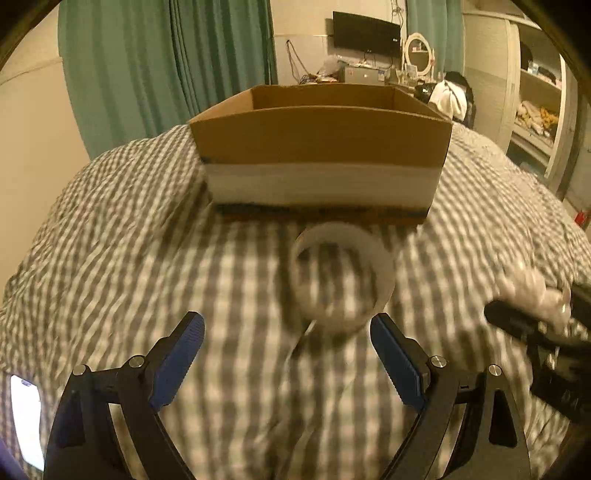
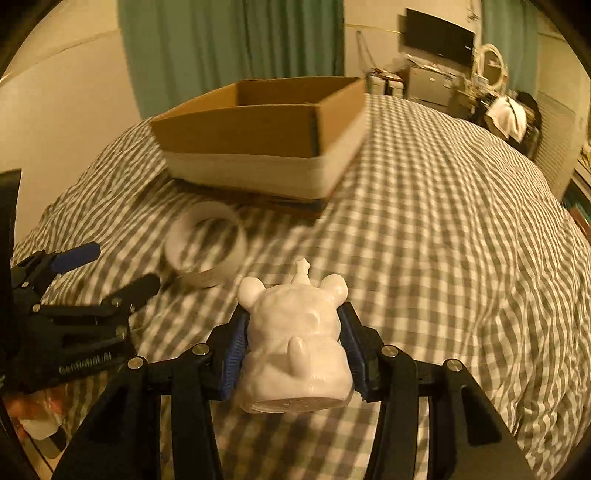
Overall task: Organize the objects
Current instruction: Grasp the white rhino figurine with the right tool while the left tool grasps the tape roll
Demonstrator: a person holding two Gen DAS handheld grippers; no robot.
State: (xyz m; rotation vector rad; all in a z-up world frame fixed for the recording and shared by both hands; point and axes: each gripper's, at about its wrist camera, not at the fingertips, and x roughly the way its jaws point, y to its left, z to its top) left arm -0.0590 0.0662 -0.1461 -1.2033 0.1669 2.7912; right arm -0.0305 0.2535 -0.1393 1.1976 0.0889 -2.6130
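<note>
A white tape roll (image 1: 341, 275) lies on the checked bedcover just in front of an open cardboard box (image 1: 321, 147). My left gripper (image 1: 288, 343) is open, its blue pads just short of the roll on either side. My right gripper (image 2: 293, 347) is shut on a white animal figurine (image 2: 295, 347), held lying on its back above the cover. The roll (image 2: 205, 247), the box (image 2: 258, 140) and the left gripper (image 2: 107, 273) also show in the right wrist view. The figurine in the right gripper shows at the right edge of the left wrist view (image 1: 532, 291).
The checked bedcover (image 2: 443, 240) spreads to the right of the box. A lit phone (image 1: 26, 421) lies at the lower left. Green curtains (image 1: 166, 62) hang behind the box. A desk with a monitor (image 1: 365, 31) and shelves (image 1: 535, 107) stand far back.
</note>
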